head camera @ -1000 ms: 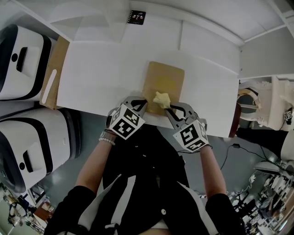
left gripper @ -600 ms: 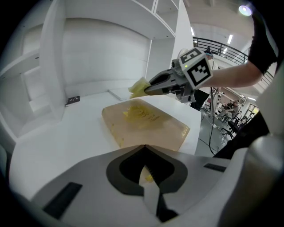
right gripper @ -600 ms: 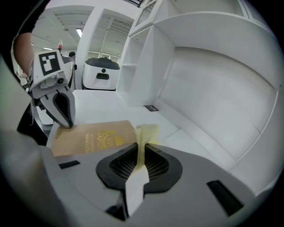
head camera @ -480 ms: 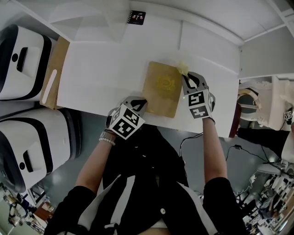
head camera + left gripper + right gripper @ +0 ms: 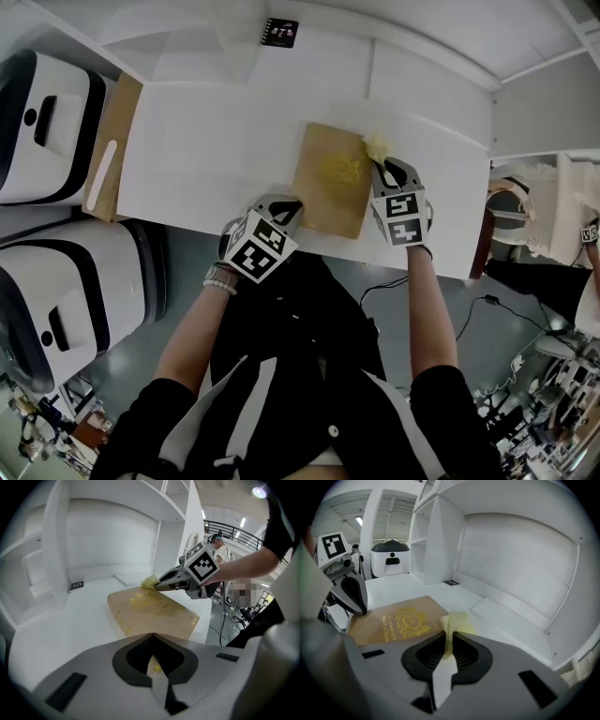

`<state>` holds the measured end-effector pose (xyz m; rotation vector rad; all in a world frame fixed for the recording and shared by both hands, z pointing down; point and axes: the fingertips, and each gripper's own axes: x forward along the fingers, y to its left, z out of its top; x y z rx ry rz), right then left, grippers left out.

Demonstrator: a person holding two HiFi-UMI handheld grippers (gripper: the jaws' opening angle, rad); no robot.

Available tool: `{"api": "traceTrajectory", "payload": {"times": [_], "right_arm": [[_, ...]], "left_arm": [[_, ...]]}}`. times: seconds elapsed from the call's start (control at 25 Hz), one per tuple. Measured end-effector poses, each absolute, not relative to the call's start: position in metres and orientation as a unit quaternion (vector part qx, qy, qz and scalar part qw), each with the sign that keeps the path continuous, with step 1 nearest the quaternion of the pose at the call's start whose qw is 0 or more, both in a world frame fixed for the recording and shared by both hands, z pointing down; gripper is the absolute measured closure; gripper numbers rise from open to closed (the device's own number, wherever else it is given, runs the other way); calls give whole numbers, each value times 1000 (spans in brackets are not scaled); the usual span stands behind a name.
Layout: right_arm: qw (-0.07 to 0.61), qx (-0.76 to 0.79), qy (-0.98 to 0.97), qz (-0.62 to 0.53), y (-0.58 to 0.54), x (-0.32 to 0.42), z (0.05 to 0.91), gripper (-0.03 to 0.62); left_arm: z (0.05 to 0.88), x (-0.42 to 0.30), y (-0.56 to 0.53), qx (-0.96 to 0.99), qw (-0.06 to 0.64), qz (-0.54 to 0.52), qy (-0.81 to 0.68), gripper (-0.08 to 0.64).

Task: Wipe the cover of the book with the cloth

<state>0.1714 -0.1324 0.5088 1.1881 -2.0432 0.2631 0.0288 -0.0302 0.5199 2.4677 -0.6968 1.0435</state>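
Observation:
A tan book (image 5: 328, 183) with a gold emblem lies flat near the white table's (image 5: 206, 159) front edge. In the left gripper view the book (image 5: 150, 613) stretches away from the jaws. My left gripper (image 5: 292, 208) is at the book's near left corner, shut, with a sliver of the gold cover showing between its jaws (image 5: 152, 637). At the book's far right corner my right gripper (image 5: 382, 167) is shut on a crumpled yellow cloth (image 5: 377, 147). In the right gripper view the cloth (image 5: 457, 619) sticks out of the jaws (image 5: 448, 629) and rests beside the cover (image 5: 393, 618).
A small black card (image 5: 279, 35) lies at the back of the table. A wooden board (image 5: 114, 141) sits at the table's left end, beside white machines (image 5: 47, 122). White shelf walls (image 5: 520, 559) rise behind the table. The front edge runs just under both grippers.
My right gripper has carried the cloth from the book's near middle up to its far right corner, then drawn back slightly. The left gripper and the book have stayed put.

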Motion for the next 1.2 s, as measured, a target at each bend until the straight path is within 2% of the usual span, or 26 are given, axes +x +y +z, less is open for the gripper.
{"api": "traceTrajectory", "payload": {"times": [0.68,1.2], "right_arm": [[350,459,-801,158,-45,166,517,553],[382,422,-808,152,18,151,517,554]], "left_arm": [[519,29,-30,877,186,371,-241,560],[519,28,-32,879,182,373,-236,560]]}}
